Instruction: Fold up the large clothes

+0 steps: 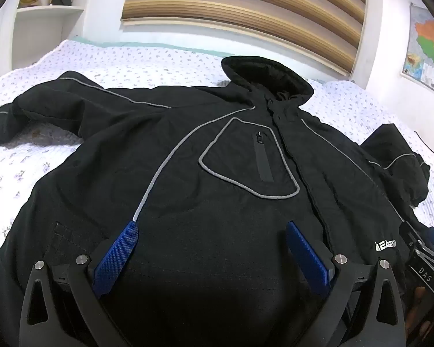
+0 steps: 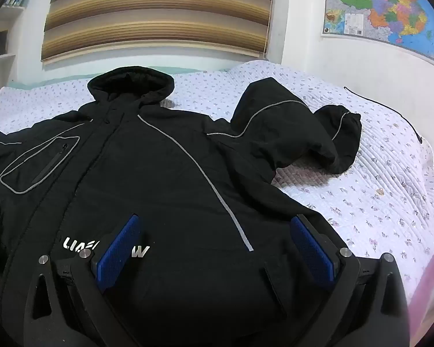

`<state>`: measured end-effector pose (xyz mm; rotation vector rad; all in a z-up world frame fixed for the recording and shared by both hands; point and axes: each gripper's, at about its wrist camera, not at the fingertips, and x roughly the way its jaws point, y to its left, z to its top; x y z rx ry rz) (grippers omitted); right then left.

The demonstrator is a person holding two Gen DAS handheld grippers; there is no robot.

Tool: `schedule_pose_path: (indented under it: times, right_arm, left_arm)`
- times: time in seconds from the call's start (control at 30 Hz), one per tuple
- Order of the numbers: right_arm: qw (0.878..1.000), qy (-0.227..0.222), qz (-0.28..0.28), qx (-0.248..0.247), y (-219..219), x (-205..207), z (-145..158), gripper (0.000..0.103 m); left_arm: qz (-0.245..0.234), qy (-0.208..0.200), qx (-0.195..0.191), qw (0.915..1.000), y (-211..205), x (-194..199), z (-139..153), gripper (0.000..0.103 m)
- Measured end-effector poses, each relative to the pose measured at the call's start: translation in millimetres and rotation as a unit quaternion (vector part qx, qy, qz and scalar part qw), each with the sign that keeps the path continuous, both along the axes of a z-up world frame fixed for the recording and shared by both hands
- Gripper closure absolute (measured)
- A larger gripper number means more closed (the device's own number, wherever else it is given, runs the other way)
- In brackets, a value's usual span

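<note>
- Jacket (image 1: 188, 150), black with a hood, lies front-up and spread across the bed (image 1: 107, 57), hood toward the far edge by the blind (image 1: 246, 14).
- Bare quilt shows past both sleeves, more on the right side.
- Left claw (image 1: 209, 248) is spread wide, gripping nothing, low over the hem.
- Right claw (image 2: 217, 245) likewise gapes wide over the hem, holding nothing.
</note>
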<state>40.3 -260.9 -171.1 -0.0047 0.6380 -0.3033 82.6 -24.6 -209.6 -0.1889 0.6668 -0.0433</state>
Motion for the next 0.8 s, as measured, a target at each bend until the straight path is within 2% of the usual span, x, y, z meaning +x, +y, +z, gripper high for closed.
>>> schedule_pose_path:
  times: [0.33, 0.8]
  right_arm:
    - [1.0, 0.003, -0.004, 0.0, -2.0, -2.2, 3.4, 0.0]
    - [1.0, -0.016, -0.006, 0.0, -1.4, -1.1, -2.1, 0.0]
  left_arm:
    - [-0.001, 0.002, 0.003, 1.0, -0.3, -0.2, -0.7, 0.002]
    - [-0.001, 0.005, 0.008, 1.0, -0.7, 0.5, -0.9, 0.002]
